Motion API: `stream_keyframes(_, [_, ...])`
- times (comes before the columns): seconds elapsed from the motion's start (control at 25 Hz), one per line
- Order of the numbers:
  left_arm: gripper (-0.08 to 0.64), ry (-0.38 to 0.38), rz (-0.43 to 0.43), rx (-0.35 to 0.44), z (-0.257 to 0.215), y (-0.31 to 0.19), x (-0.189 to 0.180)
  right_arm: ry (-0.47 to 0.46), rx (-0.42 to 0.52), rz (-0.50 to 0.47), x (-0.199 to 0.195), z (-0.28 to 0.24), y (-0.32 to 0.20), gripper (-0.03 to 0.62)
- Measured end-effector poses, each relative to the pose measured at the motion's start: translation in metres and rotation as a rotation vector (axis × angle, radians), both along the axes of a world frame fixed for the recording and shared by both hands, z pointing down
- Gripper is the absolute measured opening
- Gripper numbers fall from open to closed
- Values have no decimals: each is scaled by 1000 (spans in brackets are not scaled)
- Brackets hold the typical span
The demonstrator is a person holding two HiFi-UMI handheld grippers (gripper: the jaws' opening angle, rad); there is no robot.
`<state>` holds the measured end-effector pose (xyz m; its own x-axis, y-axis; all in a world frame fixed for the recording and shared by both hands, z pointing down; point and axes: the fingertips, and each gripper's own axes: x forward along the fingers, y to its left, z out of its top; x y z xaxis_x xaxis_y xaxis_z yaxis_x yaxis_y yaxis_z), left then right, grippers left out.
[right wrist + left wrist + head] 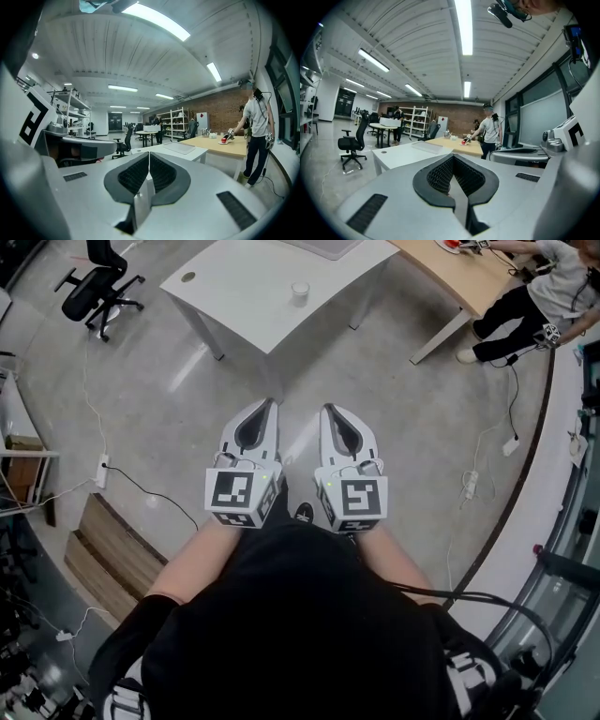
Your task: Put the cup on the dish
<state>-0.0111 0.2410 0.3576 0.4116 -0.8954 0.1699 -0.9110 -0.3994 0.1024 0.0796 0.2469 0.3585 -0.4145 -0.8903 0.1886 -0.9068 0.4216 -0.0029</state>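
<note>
- An office chair (98, 292) stands at the upper left of the head view, on a grey floor (169, 399), clear of the way to the table.
- A power strip (103, 468) and its cable lie on the floor at the left, so whoever steps forward should watch their feet.
- A white table (234, 310) fills the upper centre of the head view, well apart from both grippers. The step in hand appears to be the approach to it.
- The left gripper (269, 403) is held out in front of the body, just left of centre. In the left gripper view its jaws are clenched together on nothing (452, 156).
- The cup (300, 292), small and clear, stands upright on the white table near its front right edge, at the upper centre of the frame. It is ahead of both grippers and untouched.
- A flat grey sheet or tray (323, 247) lies behind the cup at the top edge. No dish can be made out, so it has to be found before the cup is lifted.
- The right gripper (328, 410) is beside the left one, just right of centre. It is also closed tight and empty, as the right gripper view shows (149, 154).
- To do this well, one gripper should open wide before it reaches the cup. It should then come in level at the side wall and close gently, because a light clear cup probably tips or slips easily.
- A wooden table (455, 273) is at the upper right, with another person (544, 292) working at it. Neither looks to be part of this task.
</note>
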Motion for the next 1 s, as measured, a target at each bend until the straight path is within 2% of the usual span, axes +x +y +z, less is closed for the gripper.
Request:
stream_keyframes(0.32, [3, 12, 27, -34, 13, -80, -26, 14, -18, -8, -34, 13, -81, 14])
stream_keyframes(0.52, [3, 44, 49, -43, 14, -127, -37, 43, -22, -15, -53, 11, -122, 14])
stream_keyframes(0.68, [3, 64, 68, -34, 10, -152, -48, 73, -18, -10, -66, 7, -146, 14])
stream_keyframes(1.0, [3, 71, 117, 8, -3, -186, -67, 104, 28, 59, -75, -10, -181, 14])
